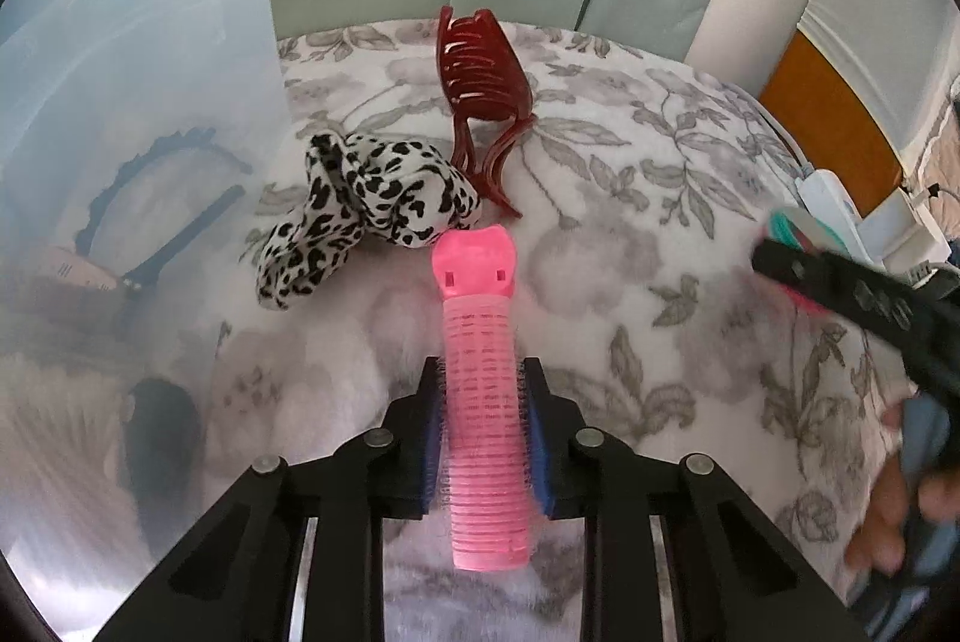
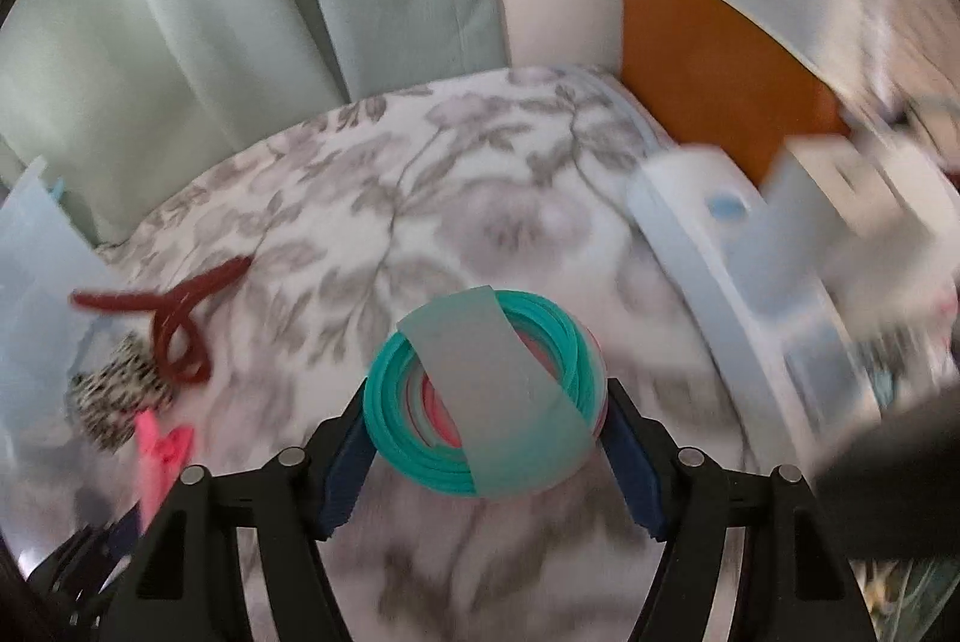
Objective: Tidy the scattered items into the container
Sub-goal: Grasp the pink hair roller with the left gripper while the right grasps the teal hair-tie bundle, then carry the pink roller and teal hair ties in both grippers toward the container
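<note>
Left gripper (image 1: pixel 483 396): blue pads clamped on both sides of a pink hair roller (image 1: pixel 483 390), which points away from the camera over the floral blanket (image 1: pixel 660 198); just beyond its tip lie a leopard-print scrunchie (image 1: pixel 366 210) and, touching that, a dark red claw clip (image 1: pixel 483 102). Right gripper (image 2: pixel 486 438): jaws closed against a banded bundle of teal and pink hair ties (image 2: pixel 480 396), above the blanket. The translucent container (image 1: pixel 138 114) stands at left, holding a black headband (image 1: pixel 150 162) and other blurred items.
</note>
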`<action>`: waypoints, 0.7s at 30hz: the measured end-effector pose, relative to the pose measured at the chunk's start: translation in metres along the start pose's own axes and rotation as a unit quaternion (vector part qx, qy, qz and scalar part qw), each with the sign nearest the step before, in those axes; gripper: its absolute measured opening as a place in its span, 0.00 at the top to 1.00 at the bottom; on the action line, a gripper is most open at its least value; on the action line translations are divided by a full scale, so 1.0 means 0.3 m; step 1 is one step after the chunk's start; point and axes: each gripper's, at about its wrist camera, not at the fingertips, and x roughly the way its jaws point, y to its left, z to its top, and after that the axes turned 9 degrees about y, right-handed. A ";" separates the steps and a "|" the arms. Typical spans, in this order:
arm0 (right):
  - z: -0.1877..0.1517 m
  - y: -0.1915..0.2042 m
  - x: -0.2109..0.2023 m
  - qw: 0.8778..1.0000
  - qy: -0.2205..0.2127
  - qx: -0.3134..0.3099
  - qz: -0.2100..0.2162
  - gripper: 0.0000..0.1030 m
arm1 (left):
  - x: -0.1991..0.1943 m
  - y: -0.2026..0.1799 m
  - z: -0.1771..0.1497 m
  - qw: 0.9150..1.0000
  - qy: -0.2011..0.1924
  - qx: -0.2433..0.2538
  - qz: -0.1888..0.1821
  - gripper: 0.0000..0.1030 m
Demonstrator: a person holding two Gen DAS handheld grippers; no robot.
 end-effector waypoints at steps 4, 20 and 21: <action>-0.098 -0.009 -0.060 1.000 0.018 0.012 0.011 0.29 | -0.025 0.003 -0.045 1.000 0.015 -0.008 0.008 0.76; -0.280 -0.005 -0.435 0.997 -0.034 0.026 0.061 0.29 | -0.379 -0.055 -0.171 0.999 -0.037 -0.002 0.008 0.76; -0.285 0.003 -0.465 0.997 -0.044 0.025 0.067 0.29 | -0.406 -0.059 -0.168 0.999 -0.044 -0.001 0.010 0.76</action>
